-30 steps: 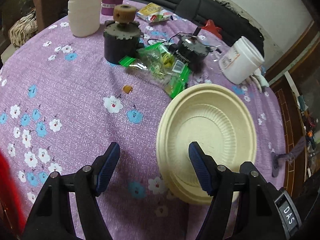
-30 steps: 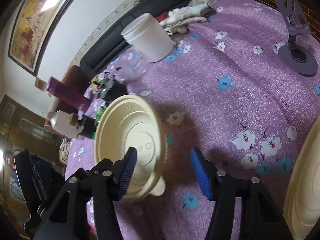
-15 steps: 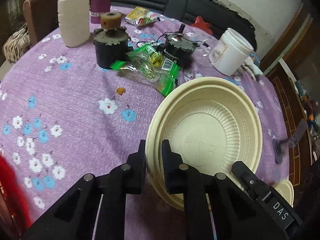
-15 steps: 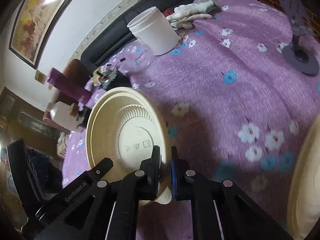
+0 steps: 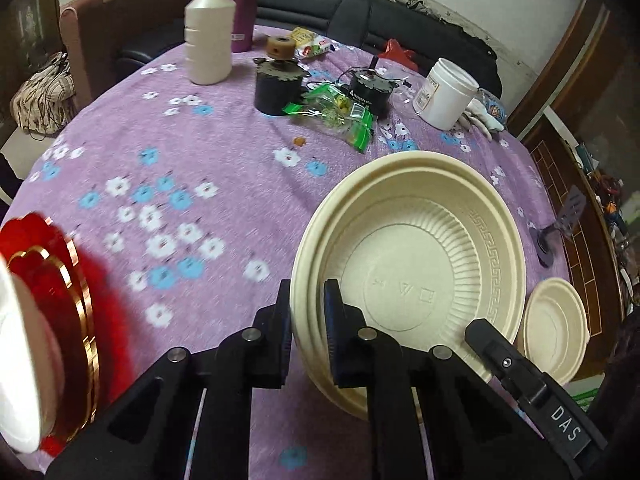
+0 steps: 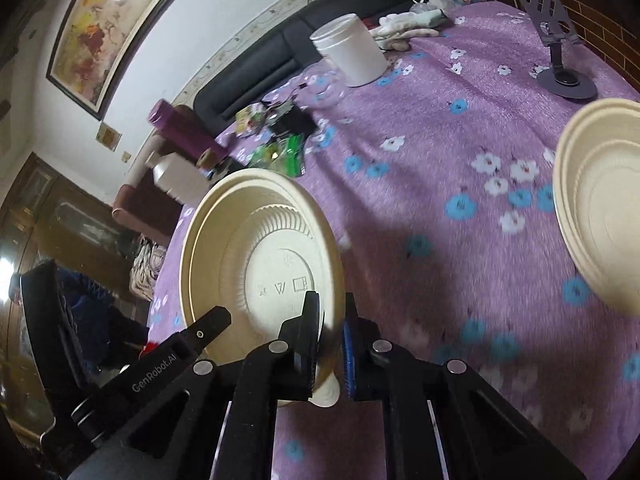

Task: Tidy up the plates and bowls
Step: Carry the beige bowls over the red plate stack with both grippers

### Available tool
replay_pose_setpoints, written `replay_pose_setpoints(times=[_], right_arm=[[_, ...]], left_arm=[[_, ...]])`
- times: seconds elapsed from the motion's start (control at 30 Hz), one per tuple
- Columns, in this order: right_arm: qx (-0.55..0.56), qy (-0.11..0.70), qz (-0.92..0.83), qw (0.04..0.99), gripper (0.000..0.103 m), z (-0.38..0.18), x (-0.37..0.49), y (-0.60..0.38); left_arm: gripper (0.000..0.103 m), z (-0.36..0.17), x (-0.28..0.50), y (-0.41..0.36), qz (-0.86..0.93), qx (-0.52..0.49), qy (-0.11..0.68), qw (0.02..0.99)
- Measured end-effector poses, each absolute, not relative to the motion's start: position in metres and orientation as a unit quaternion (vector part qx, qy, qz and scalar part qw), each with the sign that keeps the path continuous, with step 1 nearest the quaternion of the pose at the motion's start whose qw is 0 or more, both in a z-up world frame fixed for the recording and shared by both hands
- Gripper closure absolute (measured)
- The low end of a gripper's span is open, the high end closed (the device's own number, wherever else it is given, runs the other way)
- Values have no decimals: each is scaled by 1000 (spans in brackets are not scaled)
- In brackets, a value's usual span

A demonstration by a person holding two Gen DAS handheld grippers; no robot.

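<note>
Cream bowl (image 5: 420,264) is clamped at its near rim by the left gripper (image 5: 308,332), and a smaller cream bowl (image 6: 256,264) is pinched likewise by the right gripper (image 6: 330,344), seemingly lifted off the purple tablecloth (image 5: 192,168), right of the big bowl.

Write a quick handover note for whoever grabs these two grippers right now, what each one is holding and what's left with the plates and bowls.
Left gripper: shut on the rim of the large cream bowl, lifted and tilted over the purple tablecloth.
Right gripper: shut on the rim of the smaller cream bowl, also lifted.
The red plate with a gold rim sits at the left edge of the left view, something white on it; blurred.
Done: both bowls picked up.
Left: bring them together, probably nest the smaller into the larger, then set them down. Where the stack belongs is not shown.
</note>
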State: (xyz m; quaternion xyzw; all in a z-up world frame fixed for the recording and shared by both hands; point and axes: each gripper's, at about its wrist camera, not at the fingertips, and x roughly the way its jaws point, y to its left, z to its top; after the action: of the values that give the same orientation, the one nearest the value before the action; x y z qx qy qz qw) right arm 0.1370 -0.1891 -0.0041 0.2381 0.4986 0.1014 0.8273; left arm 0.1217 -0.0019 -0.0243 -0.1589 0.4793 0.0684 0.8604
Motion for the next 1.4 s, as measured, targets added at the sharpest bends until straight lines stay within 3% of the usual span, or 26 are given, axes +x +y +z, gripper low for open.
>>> replay_pose_setpoints(times=[0.6,1.4], right_arm=[[214,489,119,837,92,14,56,-165],[171,472,213,838,92,55,31,-69]], left_arm=[[91,-14,46,12,51,-150,462,872],[91,27,-30,98,99,-168,384,902]])
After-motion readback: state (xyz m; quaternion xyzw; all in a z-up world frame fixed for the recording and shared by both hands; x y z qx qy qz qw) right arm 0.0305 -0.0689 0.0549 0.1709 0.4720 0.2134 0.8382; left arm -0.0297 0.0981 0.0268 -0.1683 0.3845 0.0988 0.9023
